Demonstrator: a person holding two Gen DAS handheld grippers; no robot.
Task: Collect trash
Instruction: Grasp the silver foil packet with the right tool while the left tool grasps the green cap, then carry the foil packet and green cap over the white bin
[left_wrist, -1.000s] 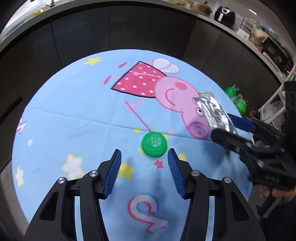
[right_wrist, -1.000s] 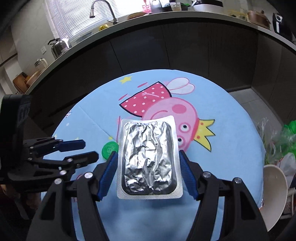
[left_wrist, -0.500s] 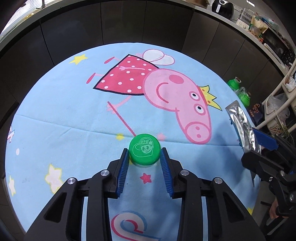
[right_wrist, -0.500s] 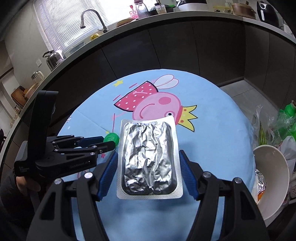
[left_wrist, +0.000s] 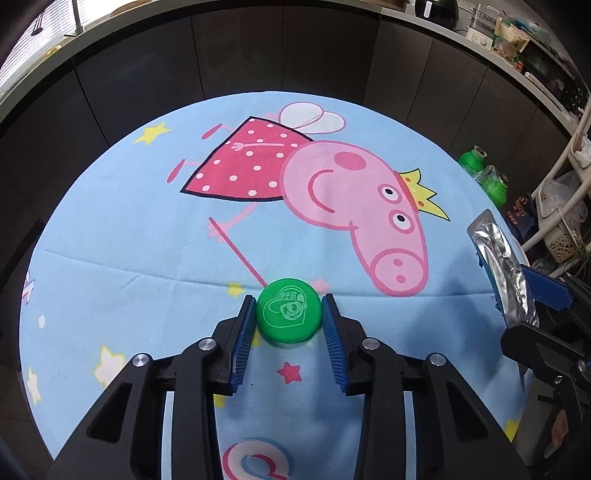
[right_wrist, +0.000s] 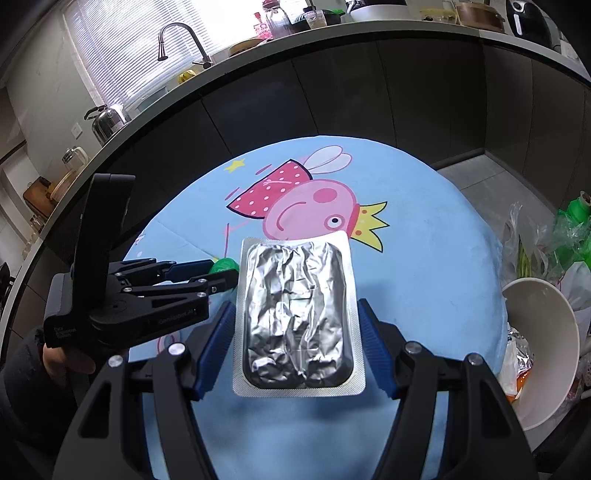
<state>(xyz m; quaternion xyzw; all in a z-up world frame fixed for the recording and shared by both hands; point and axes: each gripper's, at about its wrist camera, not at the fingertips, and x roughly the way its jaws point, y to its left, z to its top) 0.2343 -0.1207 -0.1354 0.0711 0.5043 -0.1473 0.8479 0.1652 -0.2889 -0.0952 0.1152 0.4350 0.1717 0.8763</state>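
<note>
Green is what I'm watching: the bottle cap (left_wrist: 288, 313) sits printed face up on the blue cartoon tablecloth (left_wrist: 129, 240), squarely between the blue pads of my left gripper (left_wrist: 289, 314). Both pads look pressed against the cap's rim, one on each side, so I read that gripper as closed on the cap, though the cap appears to rest on the cloth and I cannot tell whether it has left it. It lies near the tips of the fingers, not deep in the throat, so I judge the hold shallow.

My right gripper (right_wrist: 297, 321) clamps a silver foil blister pack (right_wrist: 298, 314) by its two long edges. The pack's long axis runs straight out along the fingers, foil side toward the camera, raised above the table.

What the coming move turns on is the white bowl (right_wrist: 554, 314) at the right edge of the table, which already holds crumpled scraps and seems to be the collecting place. It lies off to the right of both grippers, and the right gripper is clearly the nearer one; the left would have to cross the whole cloth. I'd expect the foil pack to go there first, and a lift and long carry for the cap.
</note>
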